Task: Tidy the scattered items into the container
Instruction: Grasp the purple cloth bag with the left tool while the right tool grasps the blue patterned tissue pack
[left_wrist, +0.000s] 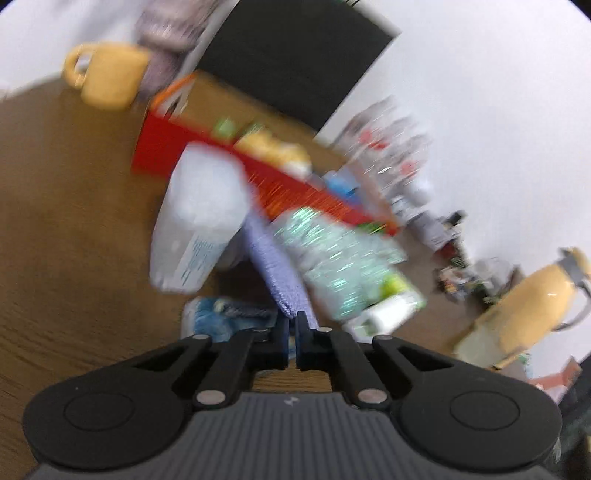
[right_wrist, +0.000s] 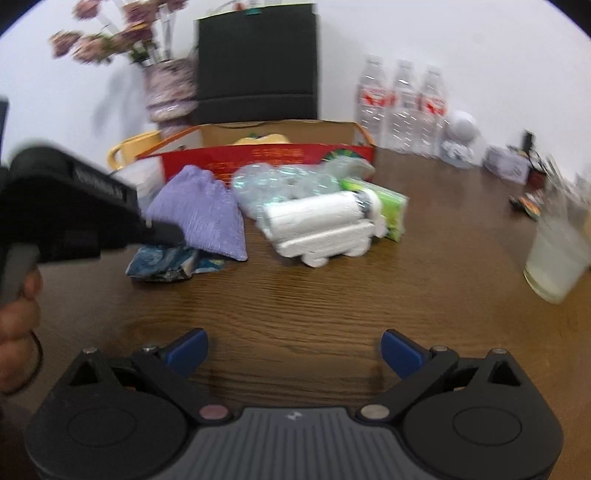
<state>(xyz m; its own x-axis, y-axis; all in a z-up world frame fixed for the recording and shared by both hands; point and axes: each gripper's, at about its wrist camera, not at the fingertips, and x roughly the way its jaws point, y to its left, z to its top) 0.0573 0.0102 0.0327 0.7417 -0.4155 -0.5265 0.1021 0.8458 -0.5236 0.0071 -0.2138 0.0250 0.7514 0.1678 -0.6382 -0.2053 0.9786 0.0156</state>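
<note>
Left gripper (left_wrist: 292, 325) clamped on purple pouch (left_wrist: 275, 266) corner; red box (left_wrist: 221, 155) lies straight ahead (right gripper (right_wrist: 293, 350) spread, empty, farther back).

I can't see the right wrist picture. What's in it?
The open right gripper hovers over a wooden table. Ahead, the left gripper pinches a purple pouch beside a white toy train, with a red box behind.
</note>
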